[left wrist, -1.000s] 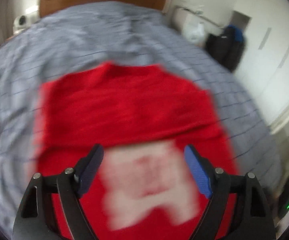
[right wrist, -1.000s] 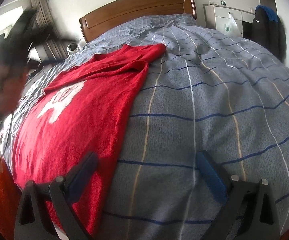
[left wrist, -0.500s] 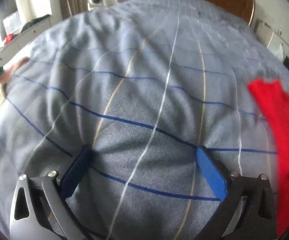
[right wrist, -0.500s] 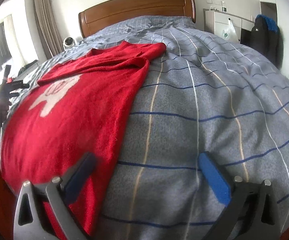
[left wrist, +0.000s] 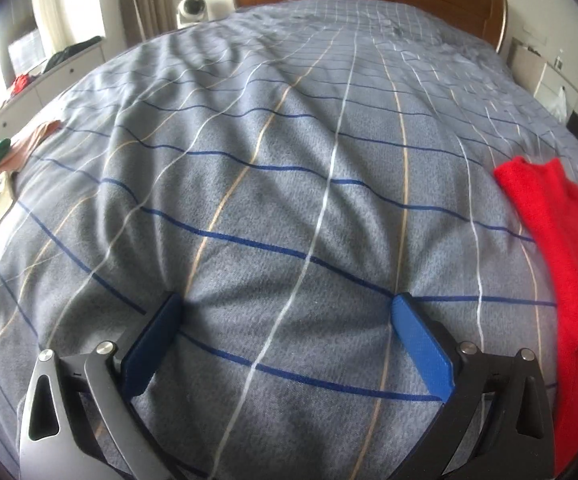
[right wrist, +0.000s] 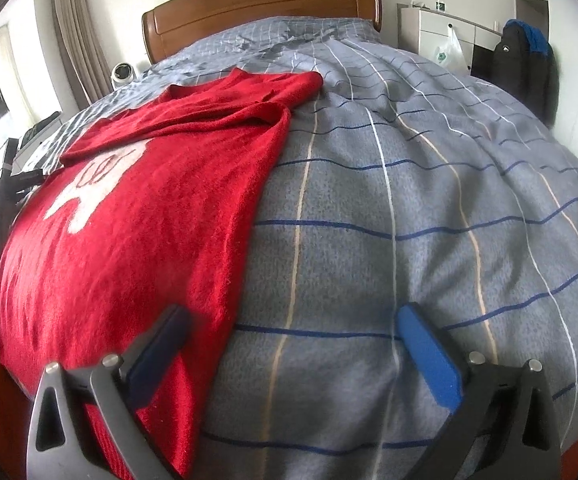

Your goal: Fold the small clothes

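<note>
Red sweater [right wrist: 137, 216] (white motif on its front) lies spread across the left half of the right wrist frame on the grey checked bedcover [right wrist: 409, 184]. Right gripper [right wrist: 289, 336], fingers spread, straddles the sweater's edge at lower centre, holding nothing. Left gripper [left wrist: 285, 322], fingers likewise spread and empty, rests over bare cover, the sweater at its frame's right edge.

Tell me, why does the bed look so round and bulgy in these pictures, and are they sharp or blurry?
Left wrist view: the fisheye lens bows the bedspread into a dome, its straight stripes curving; the picture is sharp, with bright daylight washing out the window side. Right wrist view: the same bulge, dark corners around the round picture, and the red sweater shows crisp knit texture.
</note>
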